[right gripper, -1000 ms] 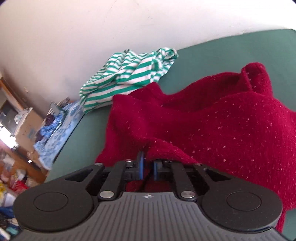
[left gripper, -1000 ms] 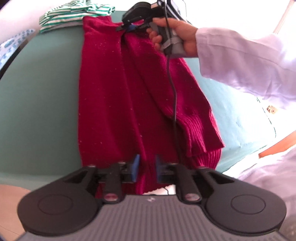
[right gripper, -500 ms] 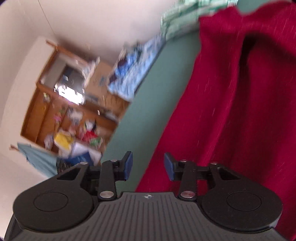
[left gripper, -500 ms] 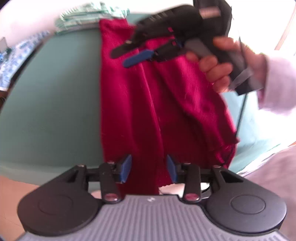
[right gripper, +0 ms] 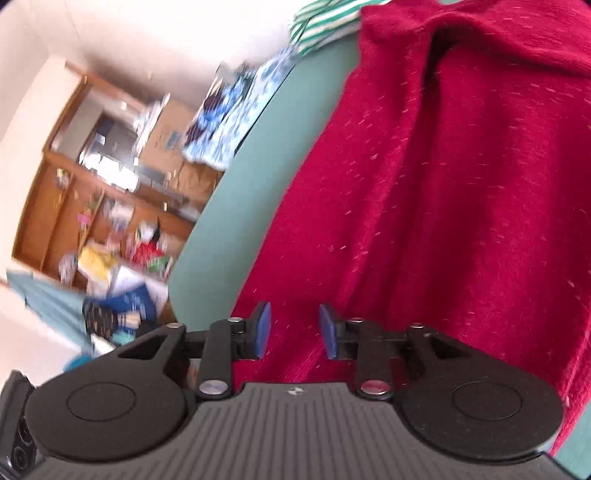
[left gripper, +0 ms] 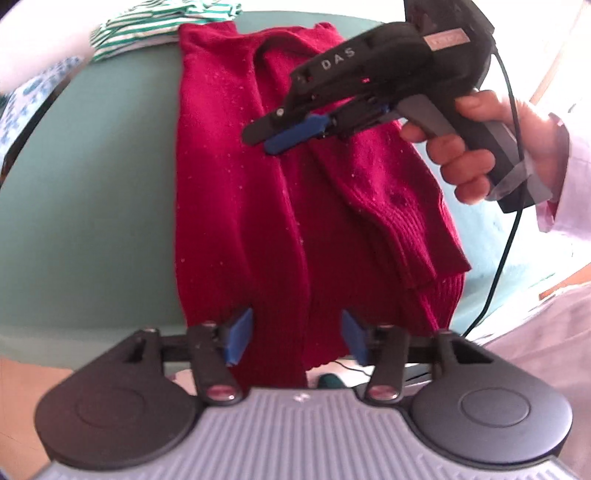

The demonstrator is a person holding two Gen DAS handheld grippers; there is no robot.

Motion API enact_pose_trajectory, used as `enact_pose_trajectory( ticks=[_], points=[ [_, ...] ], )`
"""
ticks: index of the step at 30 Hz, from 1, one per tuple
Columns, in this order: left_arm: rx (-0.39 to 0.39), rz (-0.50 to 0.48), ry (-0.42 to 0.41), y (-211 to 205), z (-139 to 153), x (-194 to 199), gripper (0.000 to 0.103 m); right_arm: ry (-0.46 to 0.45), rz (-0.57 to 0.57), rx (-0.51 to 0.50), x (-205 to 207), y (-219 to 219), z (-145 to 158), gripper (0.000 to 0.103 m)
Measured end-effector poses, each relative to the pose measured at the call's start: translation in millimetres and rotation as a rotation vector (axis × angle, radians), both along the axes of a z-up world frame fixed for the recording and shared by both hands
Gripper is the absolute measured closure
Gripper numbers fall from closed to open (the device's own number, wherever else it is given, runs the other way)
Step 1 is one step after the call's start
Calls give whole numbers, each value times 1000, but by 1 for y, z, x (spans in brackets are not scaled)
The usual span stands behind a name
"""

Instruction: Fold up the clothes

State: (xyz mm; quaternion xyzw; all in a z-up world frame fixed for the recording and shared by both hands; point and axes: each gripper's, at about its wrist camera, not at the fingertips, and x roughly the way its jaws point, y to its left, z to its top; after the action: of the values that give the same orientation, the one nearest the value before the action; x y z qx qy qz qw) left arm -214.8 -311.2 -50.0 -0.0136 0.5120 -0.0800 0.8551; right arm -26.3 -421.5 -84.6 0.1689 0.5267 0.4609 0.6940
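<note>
A dark red knitted sweater [left gripper: 236, 192] lies folded lengthwise on the green table [left gripper: 92, 206], with one sleeve laid along its right side. My left gripper [left gripper: 297, 332] sits at the near hem. Its jaws are opening, the hem lies between the blue pads, and they do not press it. A hand holds my right gripper [left gripper: 266, 142] above the middle of the sweater. In the right wrist view that gripper [right gripper: 295, 328] hovers over the sweater [right gripper: 443, 184] near its left edge, its jaws closing with nothing between them.
A green-and-white striped garment [left gripper: 159, 26] lies at the table's far end, beside blue patterned cloth [left gripper: 33, 96]. A black cable [left gripper: 506, 221] hangs from the right gripper. Cluttered wooden shelves [right gripper: 92, 184] stand beyond the table's left edge. A white sleeve [left gripper: 576, 166] is on the right.
Both grippers have let go of the sweater. The left jaws spread at the hem. The right gripper came back from the far end to above the sweater's middle and swung left.
</note>
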Motion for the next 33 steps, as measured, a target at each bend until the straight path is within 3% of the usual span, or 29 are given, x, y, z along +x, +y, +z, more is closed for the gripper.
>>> enact_pose_trajectory(
  ticks=[1,2,4,5,6,9,10,12,14,18,20,22,24,27,29,33],
  points=[
    [13,-21,-15,-3,4,0,56,-3,-10,0,-1,-4,1,77],
    [16,-35,-39,-3,10,-1,55,-6,-17,1,-1,-7,2,70],
    [22,-62,-90,-1,22,-3,32,-16,27,20,-5,-4,4,65],
    [27,-72,-95,0,21,0,27,-17,47,28,-6,-2,5,65],
    [33,-82,-99,1,19,4,28,11,54,19,-8,0,0,65],
    [23,-172,-8,9,10,23,54,-7,3,-23,-3,-8,3,67],
    [38,-207,-3,10,12,26,62,-31,-39,-17,-1,-17,9,66],
    [51,-254,-68,20,29,34,59,-54,-222,27,13,-55,23,63],
    [61,-276,-147,35,48,54,58,-81,-453,-31,25,-98,31,52],
    [159,-321,-297,76,77,118,62,-138,-908,-150,48,-184,48,52],
    [209,-350,-338,92,83,159,61,-202,-1017,-240,51,-209,58,51],
    [255,-362,-363,108,83,201,54,-263,-1071,-339,57,-226,61,43],
    [237,-356,-335,111,72,247,53,-257,-1106,-404,69,-231,55,42],
    [188,-319,-262,112,52,311,49,-137,-1169,-315,82,-242,35,47],
    [204,-283,-246,107,45,332,48,-76,-1204,-247,84,-245,28,47],
    [207,-274,-207,102,31,370,47,-56,-1249,-215,96,-248,22,47]
  ],
)
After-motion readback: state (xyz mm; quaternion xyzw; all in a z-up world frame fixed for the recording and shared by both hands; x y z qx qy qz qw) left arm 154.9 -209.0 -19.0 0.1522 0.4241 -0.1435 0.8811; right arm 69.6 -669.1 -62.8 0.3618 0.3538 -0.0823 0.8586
